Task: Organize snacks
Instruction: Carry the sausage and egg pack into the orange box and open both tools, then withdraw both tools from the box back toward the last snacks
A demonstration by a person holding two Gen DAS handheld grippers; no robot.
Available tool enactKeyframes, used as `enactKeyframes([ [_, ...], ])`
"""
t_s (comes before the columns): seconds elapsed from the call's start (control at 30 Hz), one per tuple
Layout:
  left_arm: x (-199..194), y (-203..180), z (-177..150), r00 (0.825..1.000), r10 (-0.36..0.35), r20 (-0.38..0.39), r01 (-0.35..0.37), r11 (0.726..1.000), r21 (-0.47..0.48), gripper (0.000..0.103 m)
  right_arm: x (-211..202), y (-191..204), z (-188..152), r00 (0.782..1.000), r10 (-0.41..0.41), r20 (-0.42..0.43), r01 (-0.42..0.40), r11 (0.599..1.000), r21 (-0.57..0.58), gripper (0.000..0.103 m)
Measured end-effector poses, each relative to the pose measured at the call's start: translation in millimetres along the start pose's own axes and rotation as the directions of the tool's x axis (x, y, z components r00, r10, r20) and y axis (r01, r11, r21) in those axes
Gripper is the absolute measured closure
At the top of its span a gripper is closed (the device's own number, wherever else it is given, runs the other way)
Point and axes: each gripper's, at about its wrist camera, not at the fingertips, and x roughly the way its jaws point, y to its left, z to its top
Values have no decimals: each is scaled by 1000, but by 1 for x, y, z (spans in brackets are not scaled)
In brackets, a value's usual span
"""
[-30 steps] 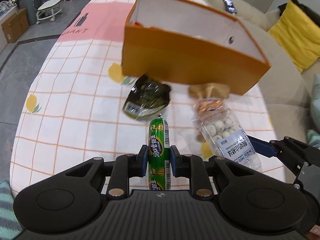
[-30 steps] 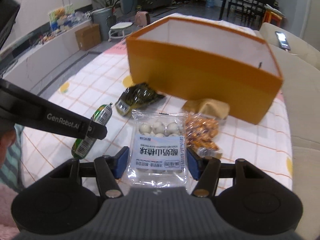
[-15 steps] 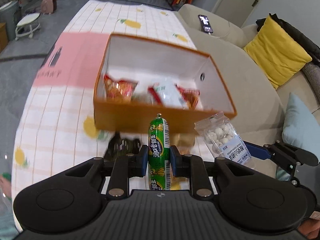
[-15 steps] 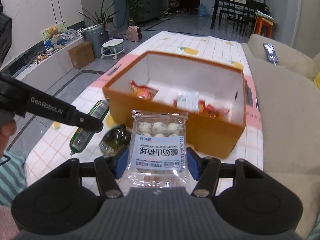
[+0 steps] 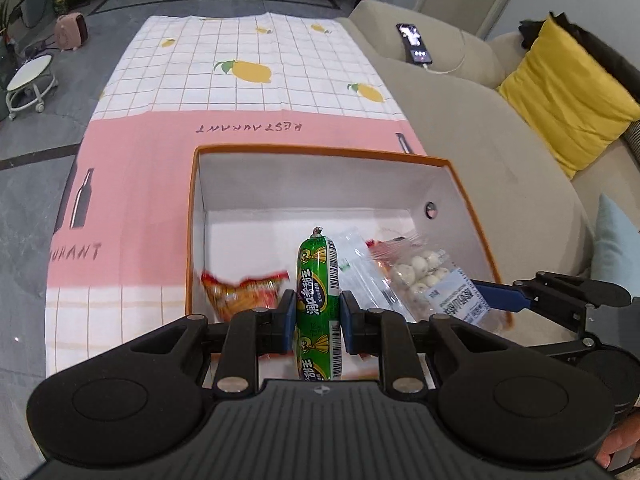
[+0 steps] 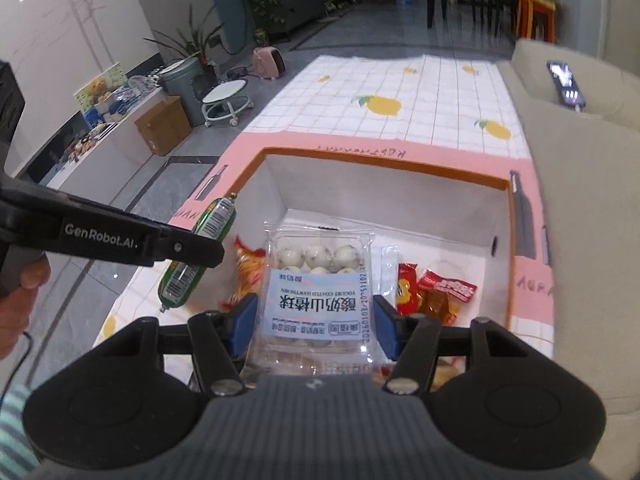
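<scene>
My left gripper (image 5: 318,318) is shut on a green sausage stick (image 5: 317,300) and holds it above the near left part of the orange box (image 5: 320,151). My right gripper (image 6: 314,318) is shut on a clear pack of white yogurt hawthorn balls (image 6: 318,292) and holds it over the same box (image 6: 384,164). The pack also shows in the left wrist view (image 5: 432,284), and the sausage in the right wrist view (image 6: 198,252). Inside the box lie an orange-red snack bag (image 5: 240,288), a clear white packet (image 5: 356,268) and red wrapped snacks (image 6: 436,288).
The box stands on a table with a pink and lemon-print checked cloth (image 5: 248,76). A beige sofa (image 5: 480,120) with a phone (image 5: 414,44) and a yellow cushion (image 5: 568,96) runs along the right. A stool (image 6: 226,100) and cardboard box (image 6: 164,124) stand on the floor at left.
Both grippers have risen from the table and moved forward over the orange box, carrying the sausage and the ball pack. The box's inside now shows from above.
</scene>
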Motion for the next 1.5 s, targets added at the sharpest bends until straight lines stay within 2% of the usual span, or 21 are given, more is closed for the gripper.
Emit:
enactKeyframes([
  [0.17, 38, 11, 27, 997, 41, -58, -39, 999, 33, 79, 47, -11, 24, 997, 26, -71, -22, 998, 67, 45],
  [0.43, 87, 28, 48, 984, 111, -138, -96, 989, 109, 79, 109, -9, 44, 989, -10, -146, 10, 1000, 4, 45],
  [0.63, 111, 27, 53, 963, 208, -173, -168, 960, 223, 79, 140, -7, 51, 982, -13, -189, 6, 999, -36, 45],
  [0.93, 124, 19, 58, 952, 257, -165, -195, 928, 318, 78, 166, -2, 59, 977, -8, -211, -4, 999, -53, 45],
  [1.1, 124, 17, 56, 952, 267, -150, -203, 917, 344, 77, 175, 2, 58, 974, -10, -227, -4, 998, -64, 45],
  [1.23, 121, 20, 56, 954, 263, -145, -202, 920, 336, 76, 175, 5, 59, 975, -22, -221, 5, 997, -77, 45],
  [1.3, 119, 22, 57, 955, 257, -146, -199, 925, 324, 73, 173, 5, 60, 975, -20, -220, 3, 997, -79, 45],
  [1.37, 115, 23, 58, 959, 245, -141, -192, 932, 308, 63, 171, 6, 61, 975, -25, -220, 7, 997, -82, 38],
  [1.43, 109, 24, 58, 964, 232, -132, -185, 937, 296, 57, 168, 7, 60, 976, -30, -216, 11, 996, -87, 36],
  [1.5, 103, 22, 57, 966, 225, -129, -181, 940, 289, 55, 165, 8, 60, 976, -38, -215, 19, 996, -91, 35],
])
